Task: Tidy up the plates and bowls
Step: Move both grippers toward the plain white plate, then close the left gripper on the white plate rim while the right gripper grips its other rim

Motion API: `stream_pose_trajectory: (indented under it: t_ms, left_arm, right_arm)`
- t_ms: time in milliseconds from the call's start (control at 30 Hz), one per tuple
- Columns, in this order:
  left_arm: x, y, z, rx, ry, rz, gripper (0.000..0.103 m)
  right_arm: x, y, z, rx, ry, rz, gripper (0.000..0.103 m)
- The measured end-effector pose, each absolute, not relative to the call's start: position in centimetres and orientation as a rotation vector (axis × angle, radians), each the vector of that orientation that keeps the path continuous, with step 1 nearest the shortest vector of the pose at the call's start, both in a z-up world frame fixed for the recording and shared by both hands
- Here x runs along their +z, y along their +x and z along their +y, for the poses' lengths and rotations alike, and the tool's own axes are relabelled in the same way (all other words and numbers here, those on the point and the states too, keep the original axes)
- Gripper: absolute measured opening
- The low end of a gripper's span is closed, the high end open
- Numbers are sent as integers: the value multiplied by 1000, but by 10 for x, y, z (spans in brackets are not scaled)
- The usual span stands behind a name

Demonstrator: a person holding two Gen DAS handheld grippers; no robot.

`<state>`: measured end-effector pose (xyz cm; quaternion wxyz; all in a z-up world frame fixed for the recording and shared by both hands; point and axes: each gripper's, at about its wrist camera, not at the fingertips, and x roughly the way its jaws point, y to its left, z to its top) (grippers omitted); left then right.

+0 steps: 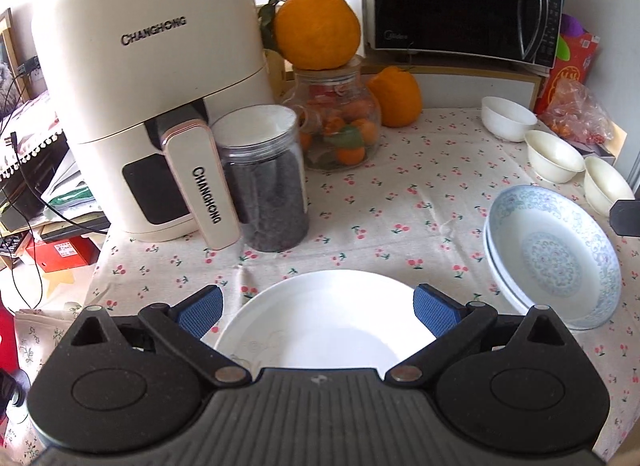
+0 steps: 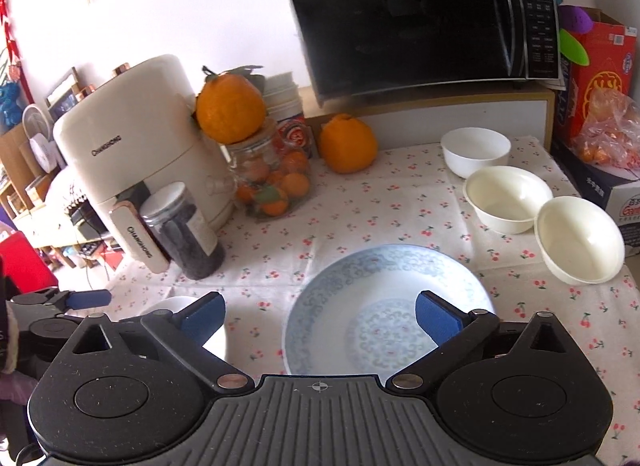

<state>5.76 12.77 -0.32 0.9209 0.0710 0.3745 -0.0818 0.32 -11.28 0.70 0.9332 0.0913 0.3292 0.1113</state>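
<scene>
Both grippers spread wide, holding nothing: left gripper (image 1: 318,312) over white plate (image 1: 326,318) at 6 o'clock, right gripper (image 2: 320,316) over patterned plates (image 2: 390,308); pinch rim squarely, lift level, avoid bowls (image 2: 506,197) at 2 o'clock.

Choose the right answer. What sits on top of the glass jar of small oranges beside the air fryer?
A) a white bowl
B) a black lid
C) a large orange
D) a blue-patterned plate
C: a large orange with leaves rests on the glass jar.
</scene>
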Motion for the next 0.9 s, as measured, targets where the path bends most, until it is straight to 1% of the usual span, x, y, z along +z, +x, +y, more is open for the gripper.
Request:
stream_pose_trajectory:
  t_ms: [200,400,500,567,600,633,667,900]
  left_arm:
    - [-15,60,162,-170,135,797,99]
    - [-23,55,181,-225,114,834,88]
    - [-25,53,185,-265,112,849,80]
    - [-26,54,187,-282,96,871,69]
    - [-29,55,189,-287,84,890,66]
    - [-31,56,191,-290,74,908,58]
    - [-32,57,191,-292,69,922,53]
    - [-37,58,200,-270,52,966,38]
  right_arm:
    - [-3,0,-67,357,121,667,103]
    - [-20,-8,-40,471,88,709,103]
    - [-29,-11,-28,523,79,742,103]
    - [-37,-10,-23,533,87,781,102]
    - [-41,-8,-21,530,91,810,102]
    - [-45,-7,-19,520,92,837,102]
    - [-48,-5,-17,504,96,859,102]
    - [-60,3,-18,477,165,923,98]
